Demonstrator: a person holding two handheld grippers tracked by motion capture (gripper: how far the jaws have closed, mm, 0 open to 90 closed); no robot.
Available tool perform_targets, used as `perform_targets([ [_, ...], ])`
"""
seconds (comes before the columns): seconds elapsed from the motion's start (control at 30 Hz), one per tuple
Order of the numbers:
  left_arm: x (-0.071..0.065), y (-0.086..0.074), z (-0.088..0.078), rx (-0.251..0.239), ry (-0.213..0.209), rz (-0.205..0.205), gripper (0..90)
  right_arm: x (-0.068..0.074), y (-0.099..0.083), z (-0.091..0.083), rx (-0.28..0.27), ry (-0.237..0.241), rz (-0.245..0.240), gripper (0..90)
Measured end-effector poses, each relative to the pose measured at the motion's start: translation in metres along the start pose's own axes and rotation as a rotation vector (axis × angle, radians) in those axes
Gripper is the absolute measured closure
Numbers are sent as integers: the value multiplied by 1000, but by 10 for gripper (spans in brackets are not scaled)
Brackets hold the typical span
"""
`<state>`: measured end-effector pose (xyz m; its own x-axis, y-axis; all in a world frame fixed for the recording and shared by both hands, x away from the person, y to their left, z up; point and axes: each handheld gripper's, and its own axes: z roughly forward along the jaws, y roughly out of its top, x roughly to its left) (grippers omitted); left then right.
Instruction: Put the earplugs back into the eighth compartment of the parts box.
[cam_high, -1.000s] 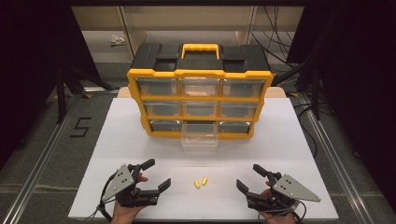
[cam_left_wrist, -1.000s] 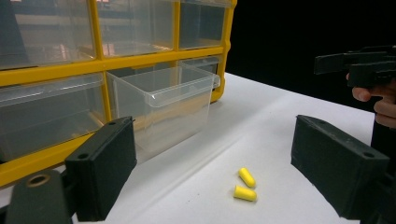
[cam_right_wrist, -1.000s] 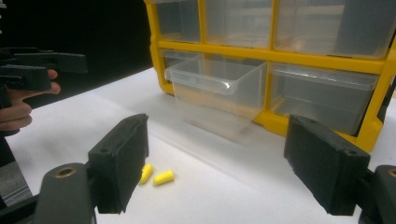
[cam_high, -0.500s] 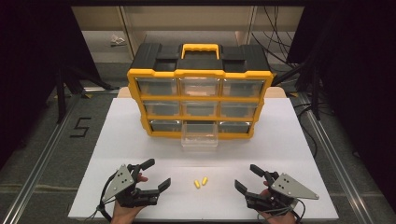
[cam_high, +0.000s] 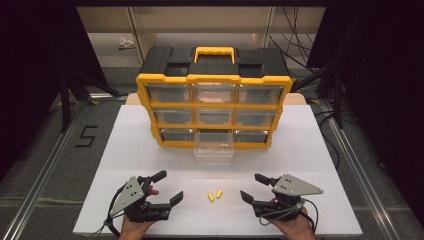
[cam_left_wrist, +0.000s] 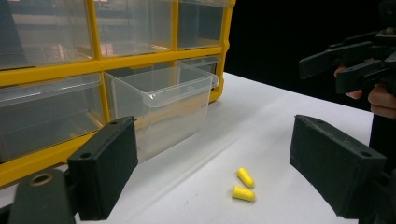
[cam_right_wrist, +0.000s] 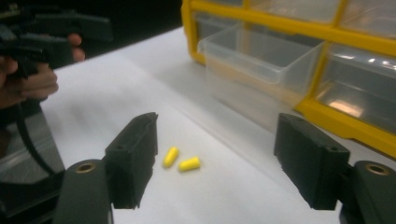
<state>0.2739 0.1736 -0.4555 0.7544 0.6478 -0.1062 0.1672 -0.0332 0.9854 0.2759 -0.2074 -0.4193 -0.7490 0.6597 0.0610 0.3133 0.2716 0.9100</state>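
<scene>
Two yellow earplugs (cam_high: 214, 195) lying flat near table (cam_high: 320, 150) front edge, midway between tools, long axes slanting toward far right corner | left gripper (cam_high: 165, 187) gaping wide, empty | right gripper (cam_high: 254, 188) gaping wide, empty | clear drawer (cam_high: 214, 147) pulled out of organizer (cam_high: 214, 95) bottom row, centre.

My high view looks forward and down over the whole surface (cam_high: 310, 150). My two gripper views sit low and close, facing inward; both share the earplugs (cam_left_wrist: 245, 185) and the open drawer (cam_right_wrist: 261, 70).
</scene>
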Motion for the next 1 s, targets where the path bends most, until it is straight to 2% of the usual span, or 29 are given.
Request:
perform_targets([
  [0.13,0,0,0,1,-3,0,148,3,6,14,85,17,-42,323],
  [0.17,0,0,0,1,-3,0,148,3,6,14,85,17,-42,323],
  [0.2,0,0,0,2,-2,1,148,5,8,22,129,24,-59,324],
  [0.23,0,0,0,2,-2,1,147,5,8,22,129,24,-59,324],
  [0.3,0,0,0,-2,-4,2,148,6,11,31,176,31,-73,335],
  [0.43,0,0,0,-3,-3,1,148,11,13,45,263,37,-134,349],
  [0.5,0,0,0,-5,-3,1,148,12,14,49,280,42,-136,351],
  [0.53,0,0,-1,-8,-2,1,148,14,14,58,316,50,-140,362],
  [0.57,0,0,-1,-8,-2,1,148,14,14,58,316,50,-140,362],
  [0.6,0,0,-1,-10,-2,1,149,14,13,66,348,47,-143,378],
  [0.7,0,0,-1,-9,-4,2,150,13,13,72,372,46,-138,393],
  [0.87,-1,0,0,-7,-7,17,151,10,9,94,448,57,-144,429],
  [0.9,-1,0,0,-7,-7,17,151,10,9,94,448,57,-144,429],
  [1.0,-1,0,0,-6,-8,17,151,11,6,109,502,57,-159,459],
])
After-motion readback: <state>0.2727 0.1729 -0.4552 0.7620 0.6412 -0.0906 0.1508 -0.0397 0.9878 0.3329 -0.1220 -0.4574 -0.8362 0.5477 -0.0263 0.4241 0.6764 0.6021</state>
